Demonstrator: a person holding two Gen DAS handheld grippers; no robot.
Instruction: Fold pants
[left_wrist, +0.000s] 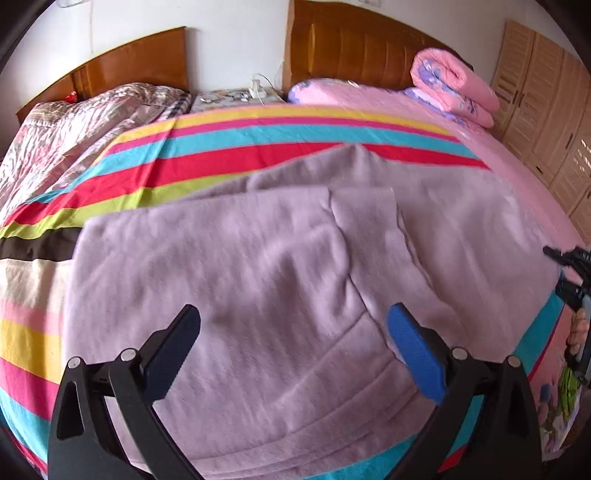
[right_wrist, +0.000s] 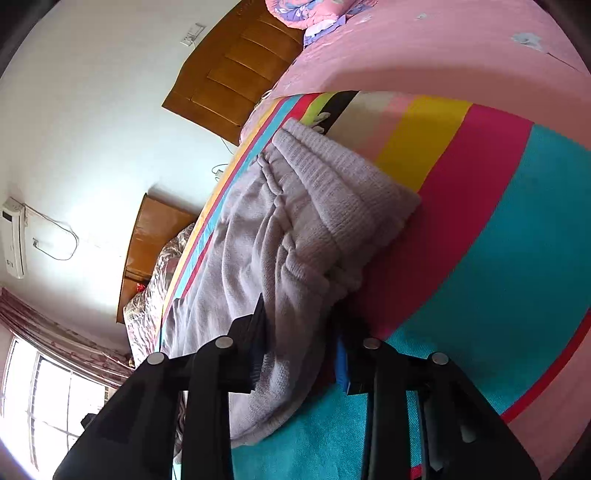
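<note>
Pants (left_wrist: 258, 258) of a soft, fuzzy lilac knit lie spread on the striped sheet (left_wrist: 229, 147) that covers the near part of the bed (left_wrist: 498, 177). From the left wrist view they look folded over once, with one straight edge running across the middle and a second layer showing beyond it; faint seam lines curve across the near part. The ribbed waistband (right_wrist: 343, 184) shows in the right wrist view, bunched into thick ridges and resting on the magenta and yellow stripes.

The left tongs (left_wrist: 295, 347) hover above the pants with their blue-padded arms spread wide, holding nothing. The right tongs (right_wrist: 303, 347) are pinching a fold of the lilac cloth, which drapes down between the two arms; they sit at the pants' edge on the right, where the turquoise stripe begins.

Around the pants the sheet lies flat, with open striped surface to the left and beyond, and plain pink bedding further toward the wooden headboard (left_wrist: 351, 44). A rolled pink floral quilt (left_wrist: 454, 85) rests near the headboard, well apart from the pants. To the left a crumpled, shiny patterned cover (left_wrist: 74, 133) lies on a second bed, and a small nightstand (left_wrist: 236, 98) stands between the two headboards. Pale wooden wardrobe doors (left_wrist: 546, 110) line the right side of the room. A window (right_wrist: 55, 398) with a patterned curtain and a wall air conditioner (right_wrist: 13, 236) show in the right wrist view.
</note>
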